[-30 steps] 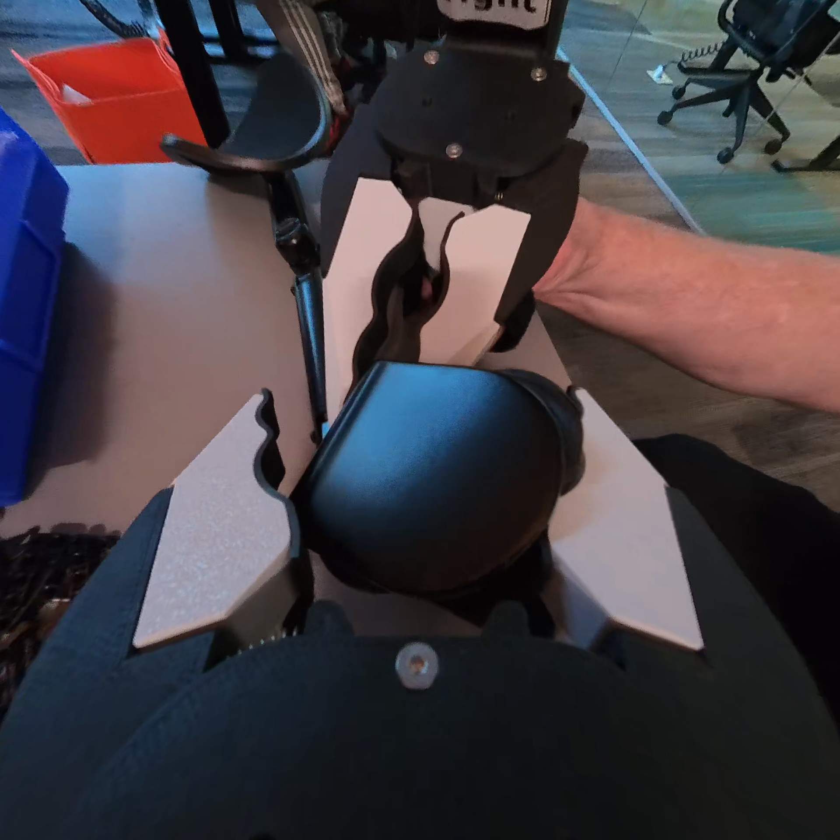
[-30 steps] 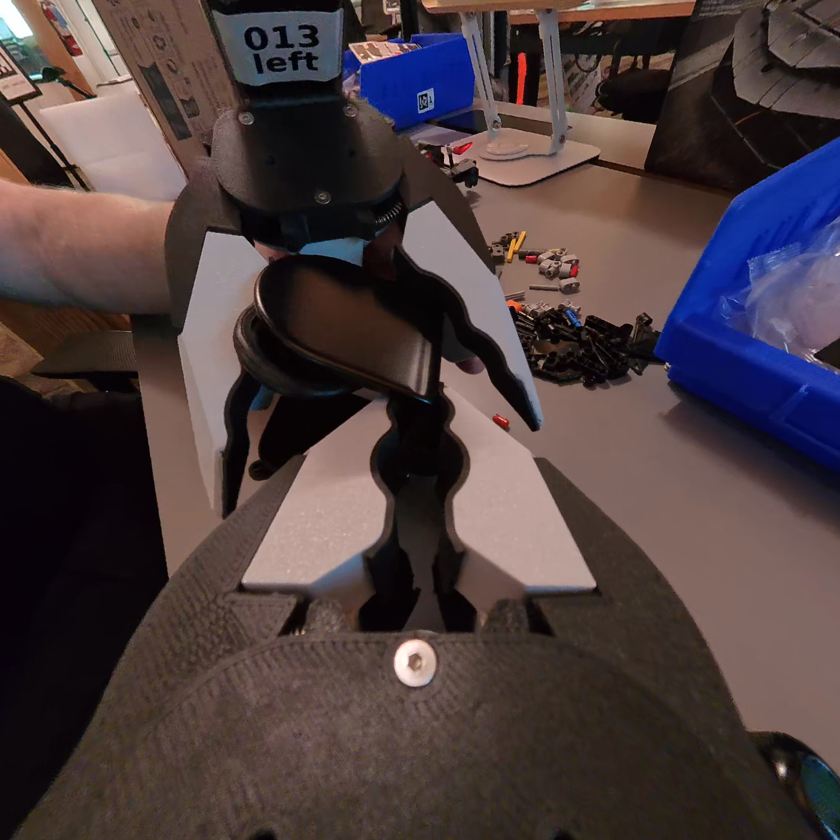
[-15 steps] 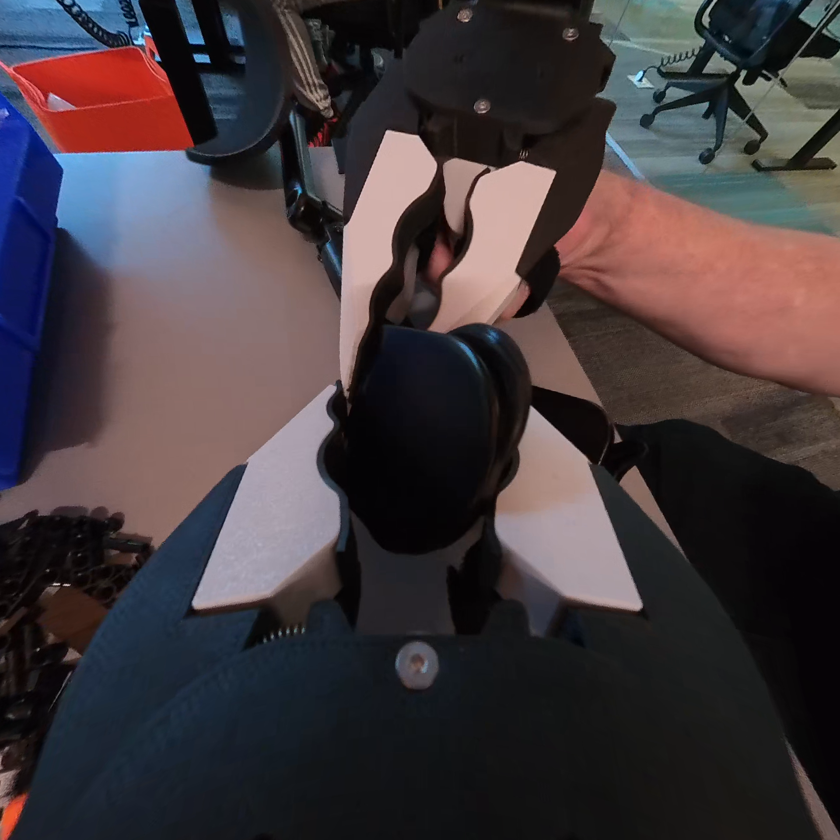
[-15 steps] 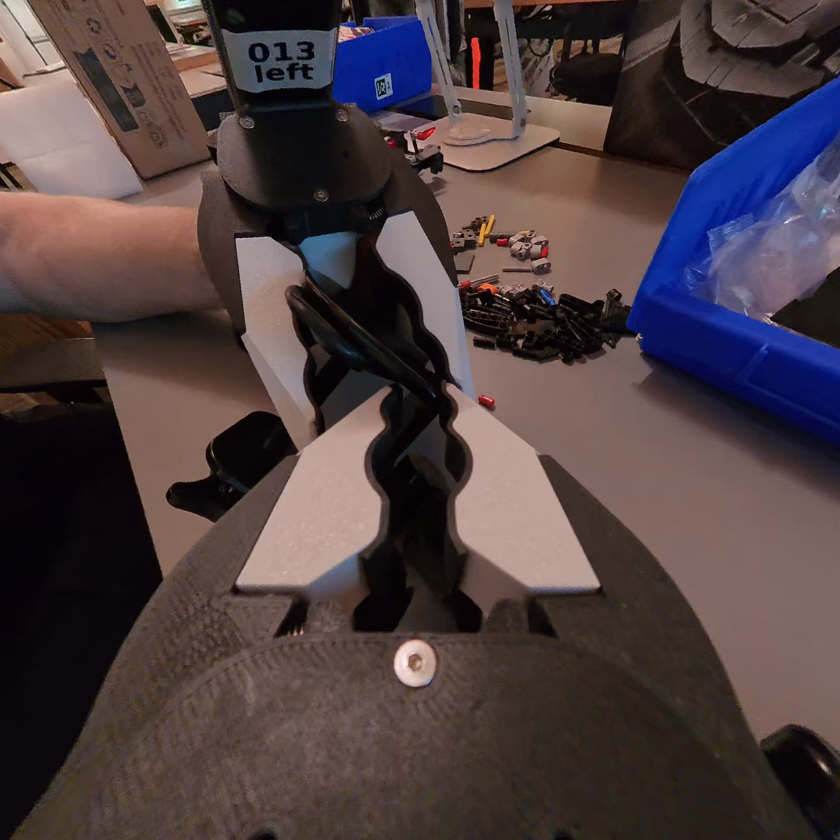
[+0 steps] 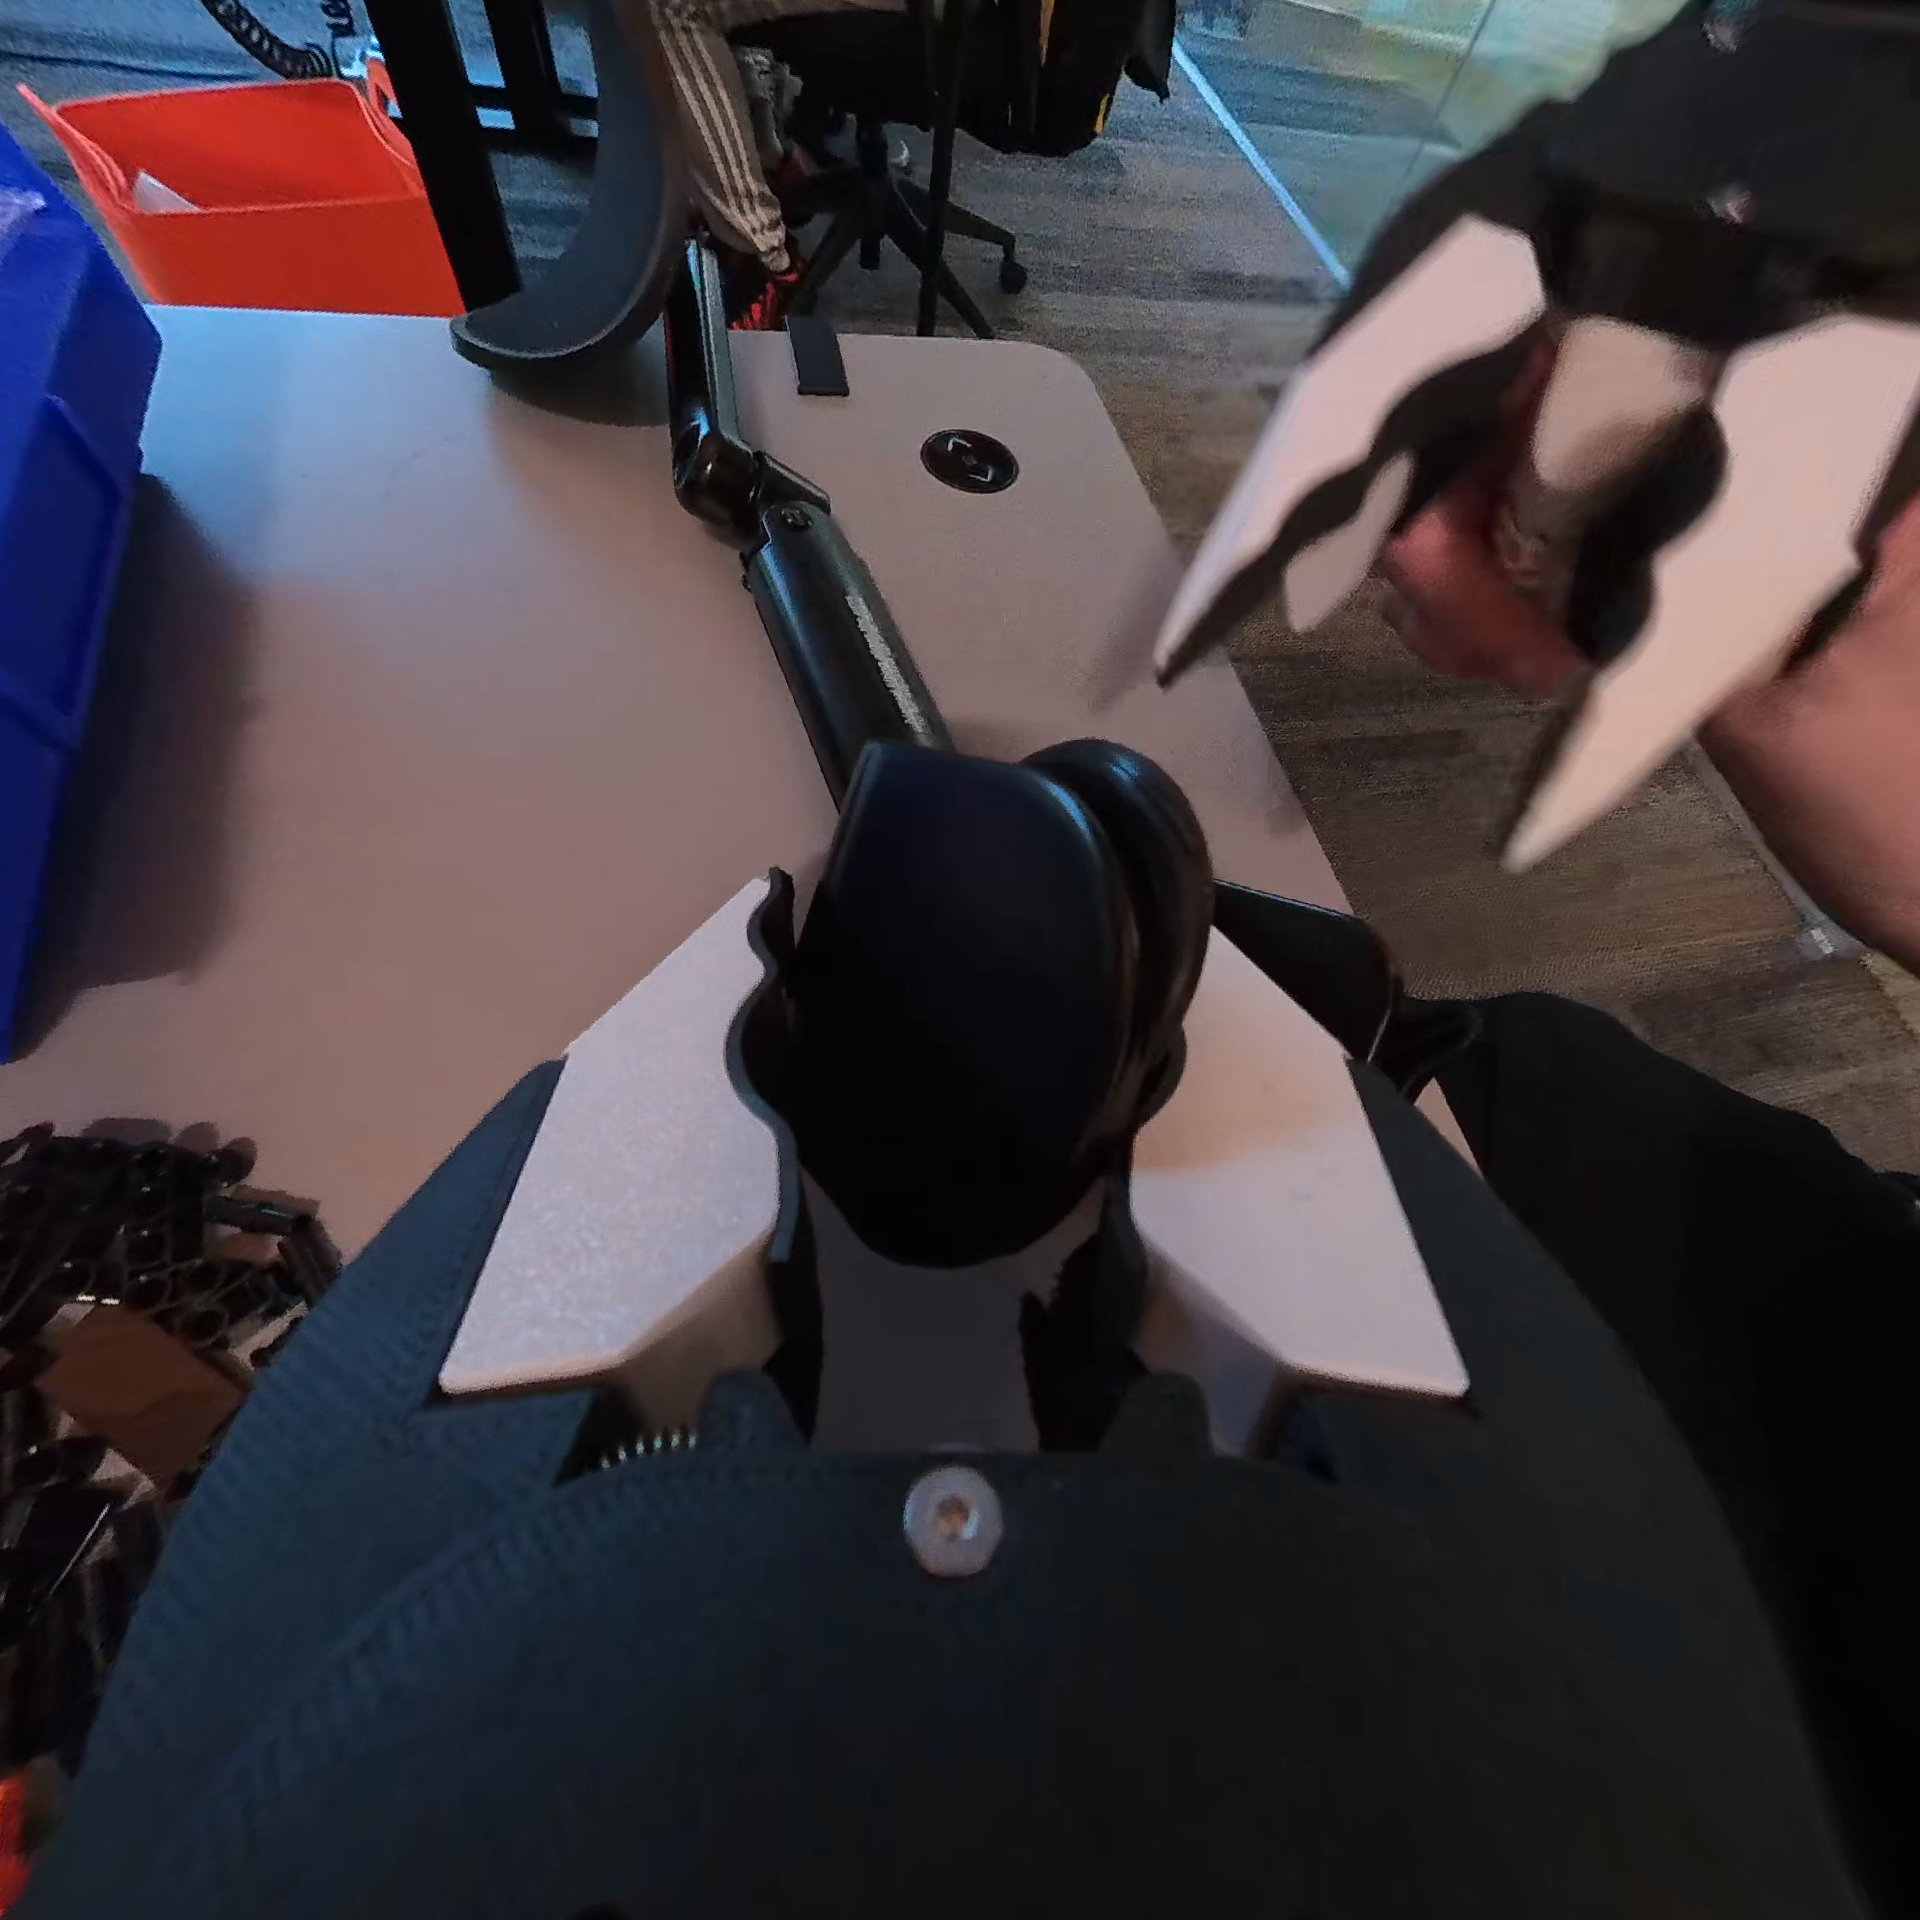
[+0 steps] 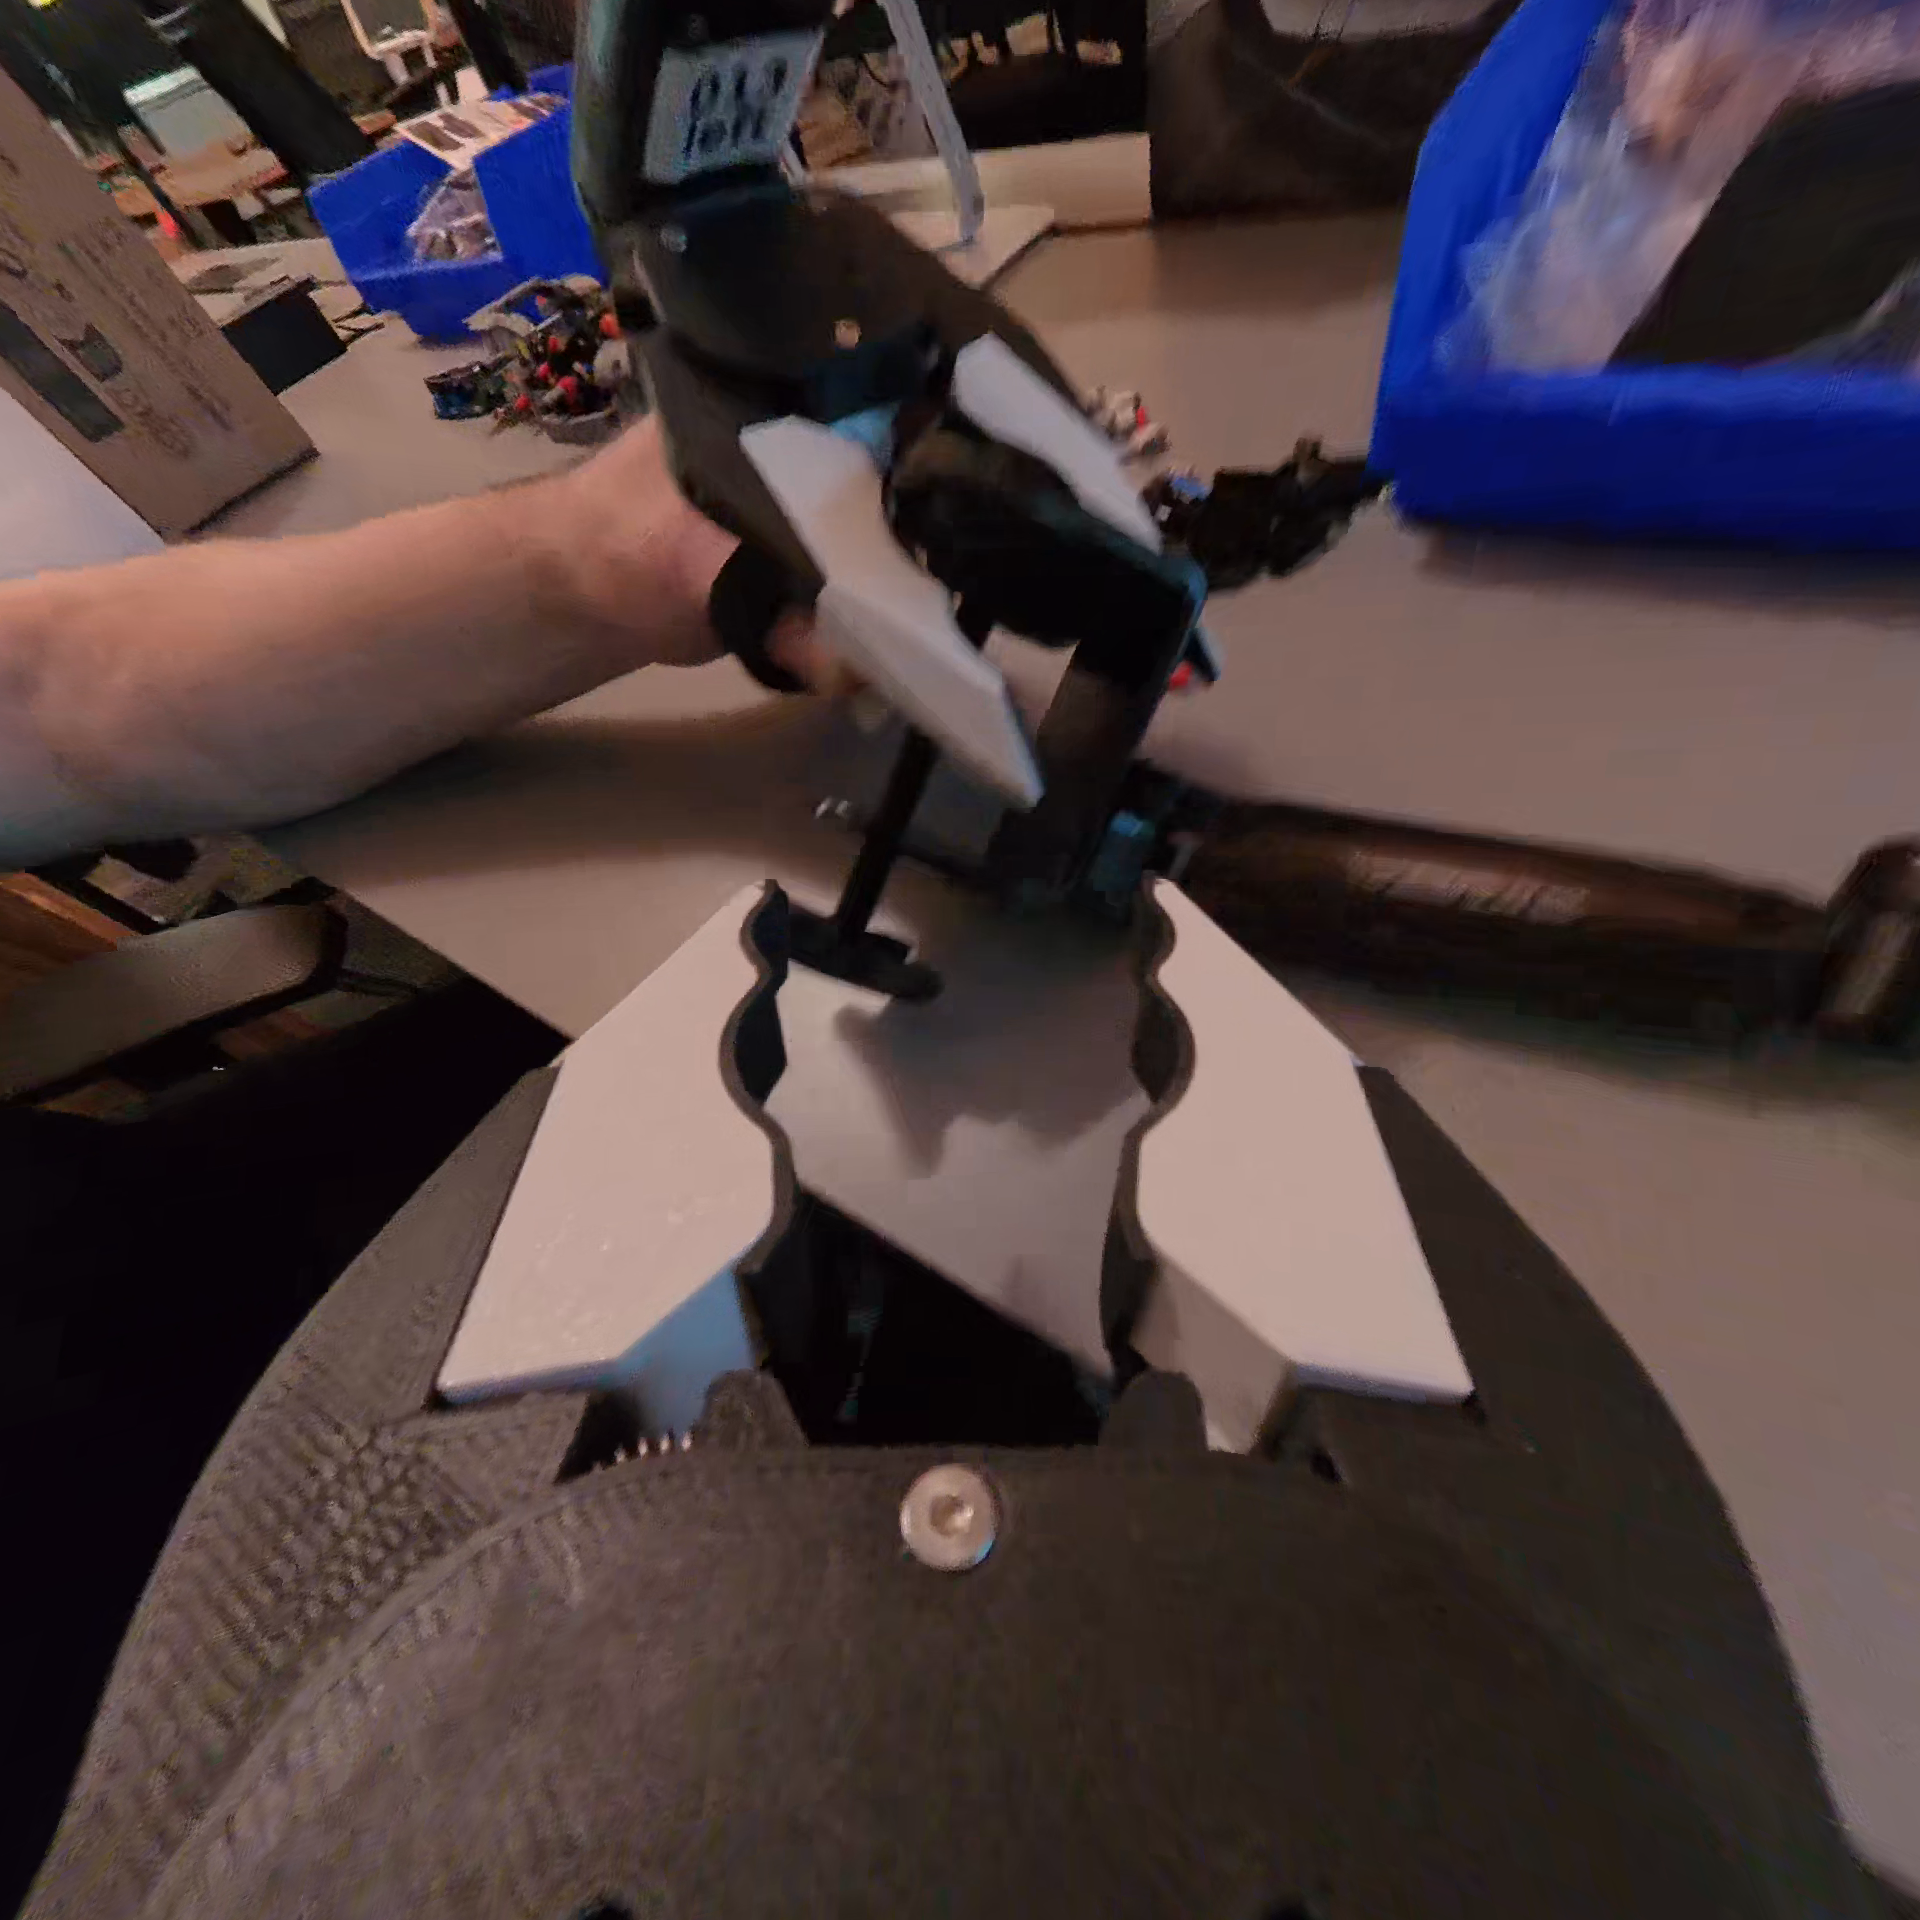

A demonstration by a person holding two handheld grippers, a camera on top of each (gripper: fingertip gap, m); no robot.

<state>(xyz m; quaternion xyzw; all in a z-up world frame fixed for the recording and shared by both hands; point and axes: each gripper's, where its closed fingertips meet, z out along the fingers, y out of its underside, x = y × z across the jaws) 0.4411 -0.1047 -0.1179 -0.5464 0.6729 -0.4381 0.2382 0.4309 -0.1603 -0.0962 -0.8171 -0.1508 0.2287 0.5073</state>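
My left gripper (image 5: 987, 914) is shut on a black rounded clamp-like part (image 5: 956, 1018) and holds it over the near edge of the grey table (image 5: 436, 665). In the right wrist view the left gripper (image 6: 1117, 717) holds the same part (image 6: 1081, 582), which has a thin screw rod with a flat foot (image 6: 862, 951) pointing down at the table. My right gripper (image 6: 961, 904) is open and empty, a short way back from that foot. It also shows in the left wrist view (image 5: 1340, 769), blurred, up and to the right of the part.
A long black jointed arm (image 5: 831, 623) lies across the table and shows dark in the right wrist view (image 6: 1507, 925). A blue bin (image 5: 62, 582) stands at the left, an orange bin (image 5: 270, 197) behind. A pile of small black parts (image 5: 125, 1247) lies near. A cardboard box (image 6: 104, 343) stands far left.
My right gripper has let go of the black part, opened, and drawn back to the right. My left gripper has closed tighter on the part and keeps hold of it.
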